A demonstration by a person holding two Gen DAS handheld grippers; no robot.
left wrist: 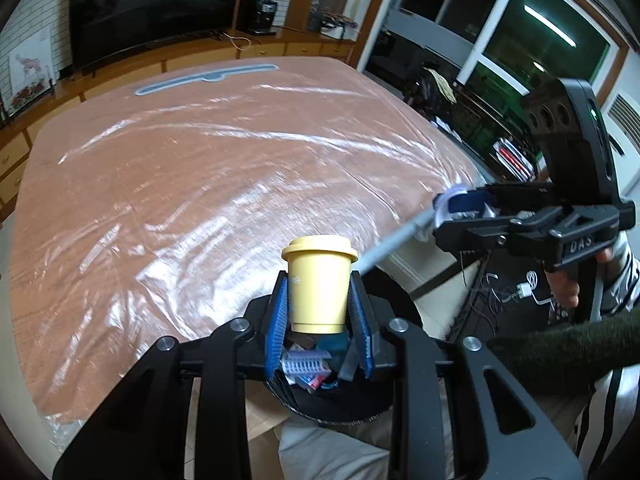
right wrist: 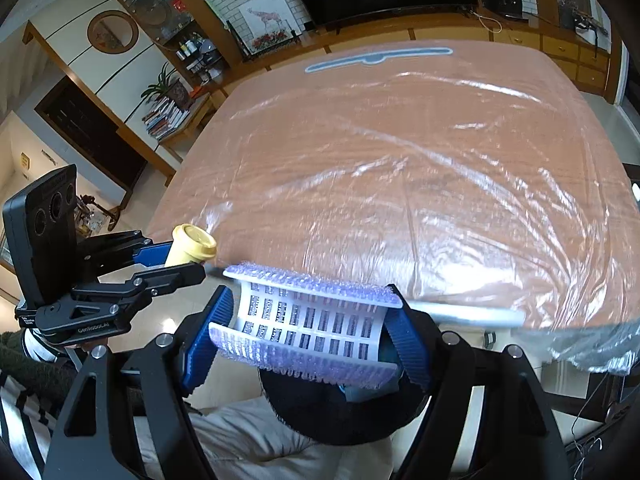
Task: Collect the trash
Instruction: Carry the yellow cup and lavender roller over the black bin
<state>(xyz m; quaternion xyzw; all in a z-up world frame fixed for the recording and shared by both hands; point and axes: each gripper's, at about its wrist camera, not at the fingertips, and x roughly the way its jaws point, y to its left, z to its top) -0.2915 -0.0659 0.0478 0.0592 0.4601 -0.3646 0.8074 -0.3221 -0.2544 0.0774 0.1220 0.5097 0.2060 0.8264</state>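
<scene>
Holding both loads over the black bin (left wrist: 340,408) w/ us at the surface (left wrist: 200,180) edge: left gripper (left wrist: 322,300) fingers clamp a yellow lidded cup (left wrist: 318,284), upright, bin directly below it. Right gripper (right wrist: 310,326) fingers sit mid-width, clamping a white bristle brush head (right wrist: 308,320), its long axis across the fingers, handle (right wrist: 476,314) pointing right, bin underneath too. Left looks better centred, so we'd drop that first.

Wooden table (left wrist: 160,184), clear plastic sheet (left wrist: 248,148), perhaps a zip strip (left wrist: 206,77)

Black hand-held gripper (left wrist: 320,312), blue ribbed pads, silver screws; striped sleeve (left wrist: 624,276).
</scene>
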